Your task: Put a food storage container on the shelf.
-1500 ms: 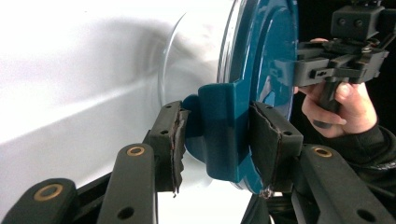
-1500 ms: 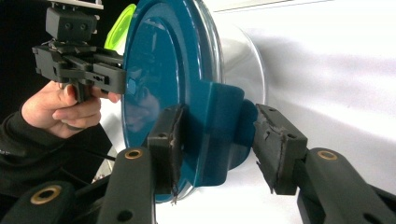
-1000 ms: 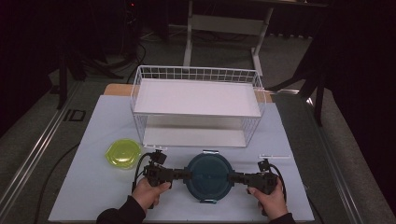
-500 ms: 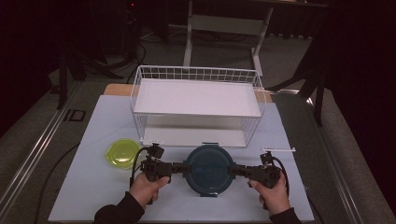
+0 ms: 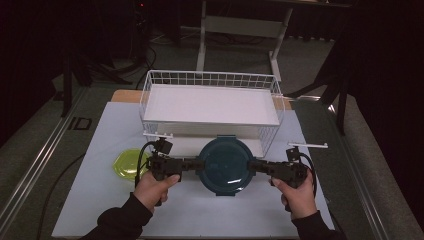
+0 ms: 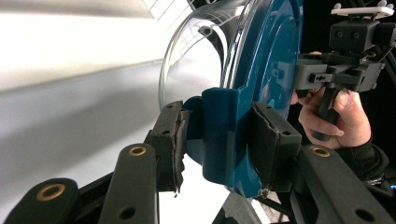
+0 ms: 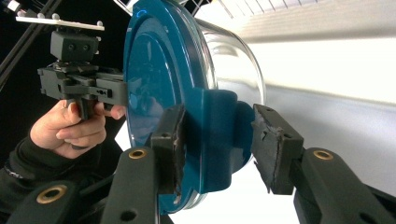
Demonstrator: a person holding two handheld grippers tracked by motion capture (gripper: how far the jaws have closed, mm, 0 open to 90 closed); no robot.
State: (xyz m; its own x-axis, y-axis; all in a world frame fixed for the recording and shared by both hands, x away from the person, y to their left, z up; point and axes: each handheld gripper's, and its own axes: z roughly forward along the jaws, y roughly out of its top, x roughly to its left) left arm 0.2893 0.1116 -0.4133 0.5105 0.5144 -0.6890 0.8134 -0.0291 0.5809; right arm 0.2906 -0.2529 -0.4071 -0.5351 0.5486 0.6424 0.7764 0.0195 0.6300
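Note:
A round clear glass container with a teal lid (image 5: 223, 165) hangs level between my two grippers, just in front of the wire basket. My left gripper (image 5: 192, 163) grips the lid's left latch tab (image 6: 224, 135), both pads pressed on it. From the other side, my right gripper (image 5: 253, 166) clamps the opposite latch tab (image 7: 219, 140). In the left gripper view the glass bowl (image 6: 196, 70) bulges out from under the lid, and the right gripper view shows the lid's flat top (image 7: 154, 79).
A white wire basket (image 5: 210, 74) with a white floor stands across the back of the white mat (image 5: 100, 200). A yellow-green dish (image 5: 127, 164) lies on the mat left of my left gripper. Dark floor surrounds the table.
Both grippers have carried the container away from the person, toward the basket's front. The yellow-green dish has stayed put.

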